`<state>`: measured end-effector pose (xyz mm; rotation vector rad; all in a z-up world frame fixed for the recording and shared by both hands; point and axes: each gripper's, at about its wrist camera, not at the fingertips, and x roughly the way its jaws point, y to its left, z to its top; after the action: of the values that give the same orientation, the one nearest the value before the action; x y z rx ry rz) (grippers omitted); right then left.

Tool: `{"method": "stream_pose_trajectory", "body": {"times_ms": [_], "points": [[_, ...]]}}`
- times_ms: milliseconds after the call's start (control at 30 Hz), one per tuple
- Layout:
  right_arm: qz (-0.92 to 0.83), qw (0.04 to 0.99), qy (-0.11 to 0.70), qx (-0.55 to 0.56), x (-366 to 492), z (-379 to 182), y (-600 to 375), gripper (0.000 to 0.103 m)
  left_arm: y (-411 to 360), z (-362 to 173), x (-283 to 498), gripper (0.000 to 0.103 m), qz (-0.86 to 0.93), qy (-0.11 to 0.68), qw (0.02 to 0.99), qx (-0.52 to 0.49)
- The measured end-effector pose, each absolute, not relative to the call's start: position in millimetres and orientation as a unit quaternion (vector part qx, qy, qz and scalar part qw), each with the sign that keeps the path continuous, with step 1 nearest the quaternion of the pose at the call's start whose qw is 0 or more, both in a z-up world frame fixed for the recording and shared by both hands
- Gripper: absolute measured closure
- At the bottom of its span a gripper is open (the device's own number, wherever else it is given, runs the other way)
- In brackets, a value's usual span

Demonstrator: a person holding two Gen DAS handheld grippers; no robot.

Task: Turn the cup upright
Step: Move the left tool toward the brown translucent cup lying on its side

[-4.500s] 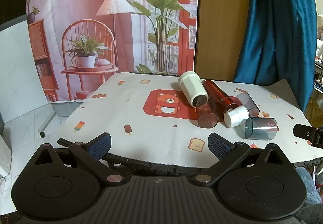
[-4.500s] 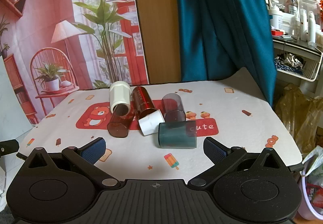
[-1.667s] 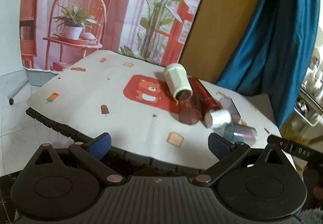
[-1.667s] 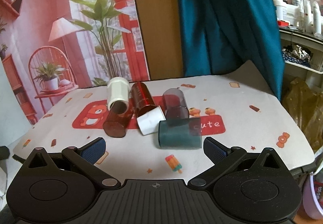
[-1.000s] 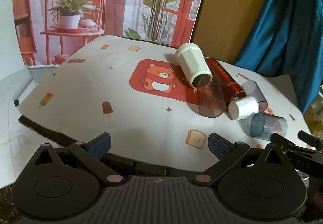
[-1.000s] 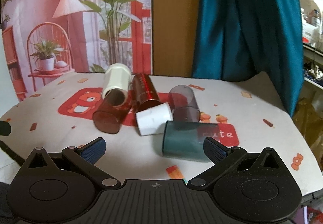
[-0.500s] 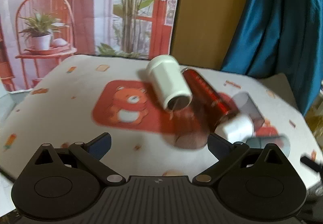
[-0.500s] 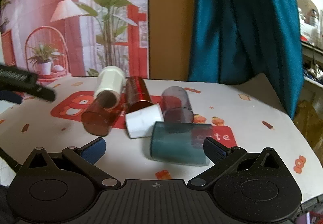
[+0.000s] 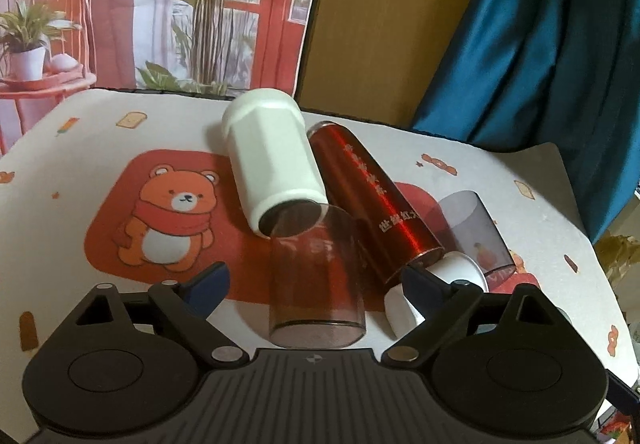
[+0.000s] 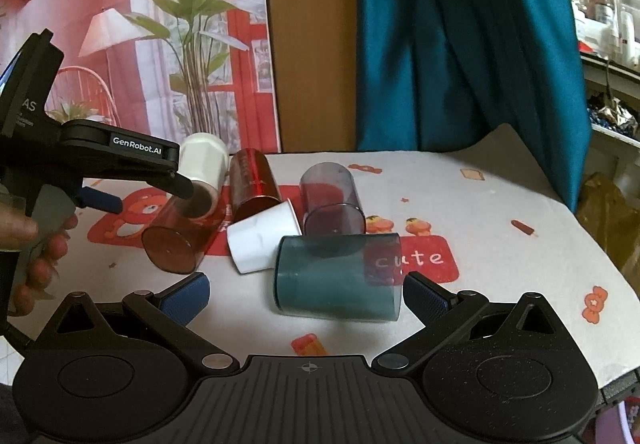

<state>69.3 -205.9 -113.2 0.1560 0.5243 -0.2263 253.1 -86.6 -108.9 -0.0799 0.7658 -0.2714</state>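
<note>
The translucent red cup [image 9: 316,276] lies on its side on the tabletop [image 9: 80,147], its long axis running toward the left gripper [image 9: 316,284] with one round end facing the camera and the far end against the mouth of the white cup [image 9: 272,163]. The left gripper's fingers [image 9: 208,282] stand wide apart on either side of it, not touching. The right gripper [image 10: 306,294], fingers also spread, sits before the teal cup [image 10: 338,276], which lies crosswise, long axis left to right.
</note>
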Motion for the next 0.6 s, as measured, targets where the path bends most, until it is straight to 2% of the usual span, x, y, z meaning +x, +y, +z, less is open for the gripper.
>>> {"method": "stream_pose_trajectory", "body": {"times_ms": [167,267,600], "points": [[-0.109,0.954,0.268,0.077,73,-118,-205,0.0,-86,-110,260,0.01,-0.133,0.376,0.917,-0.033],[-0.108,0.954,0.27,0.074,74,-119,-203,0.0,-89,-113,263,0.018,-0.135,0.379,0.915,-0.033],[-0.11,0.952,0.277,0.075,77,-123,-204,0.0,-92,-120,267,0.018,-0.139,0.386,0.911,-0.031]]}}
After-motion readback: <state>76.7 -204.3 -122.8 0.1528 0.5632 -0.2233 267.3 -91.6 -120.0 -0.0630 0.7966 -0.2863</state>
